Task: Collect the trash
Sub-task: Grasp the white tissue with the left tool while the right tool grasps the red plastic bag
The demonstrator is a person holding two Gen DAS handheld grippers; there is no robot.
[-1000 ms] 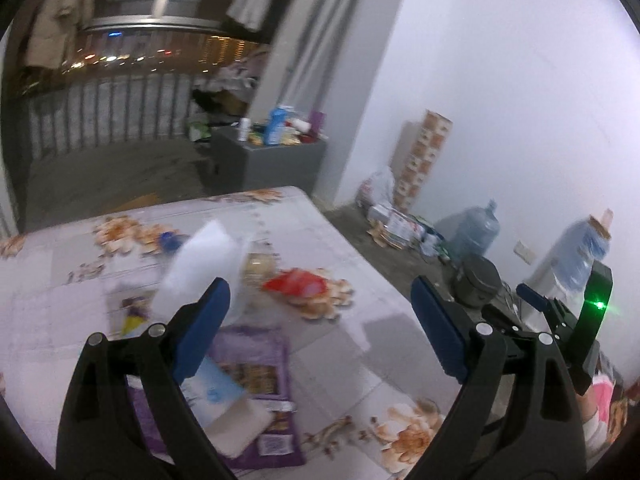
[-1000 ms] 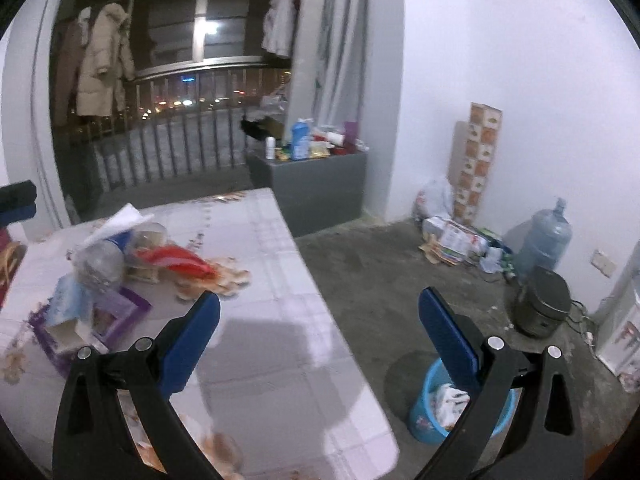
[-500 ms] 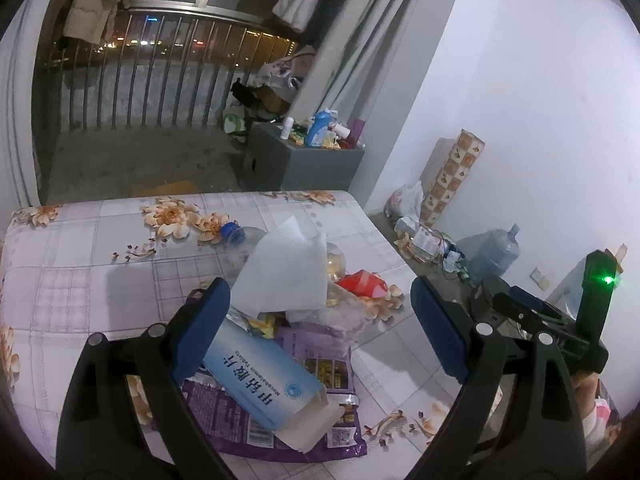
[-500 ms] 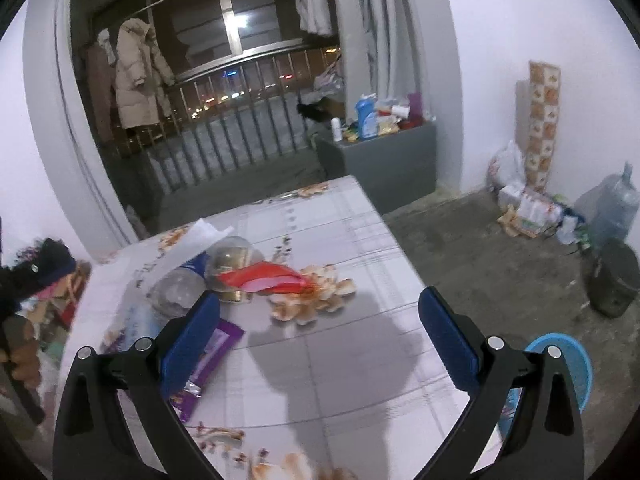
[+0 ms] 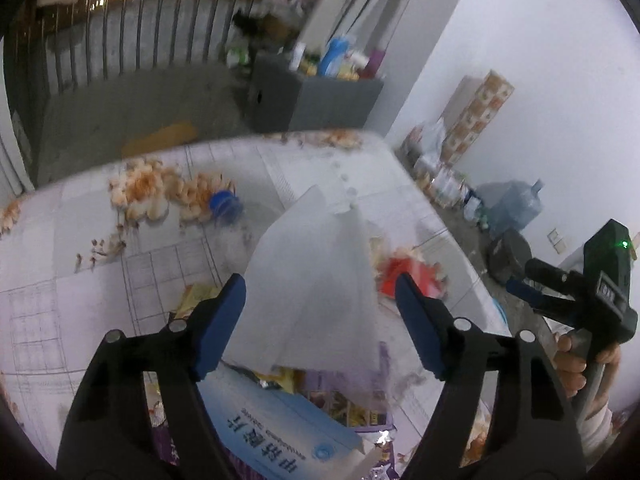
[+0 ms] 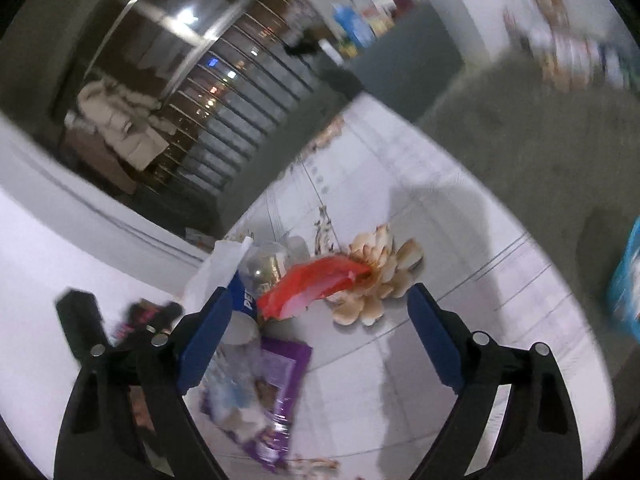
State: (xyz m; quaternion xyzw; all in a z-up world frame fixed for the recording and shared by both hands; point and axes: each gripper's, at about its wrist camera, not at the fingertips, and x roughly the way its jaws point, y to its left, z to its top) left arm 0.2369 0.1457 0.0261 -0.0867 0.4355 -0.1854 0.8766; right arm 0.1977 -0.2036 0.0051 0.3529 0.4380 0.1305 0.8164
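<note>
In the left wrist view the left gripper [image 5: 320,312] is seen with jaws closing, not yet clenched; the white tissue [image 5: 316,292] stands between the pads, untouched as far as can be told. A second ago that tissue lay further up the frame; it is now centred, so a grasp on it is judged imminent. The right gripper [image 6: 316,332] is likewise narrowing with nothing grasped, and has been rolled toward the red wrapper [image 6: 312,284], which lies at frame centre just above the jaws. The blue bin [image 6: 626,280] is glimpsed at the right edge.
</note>
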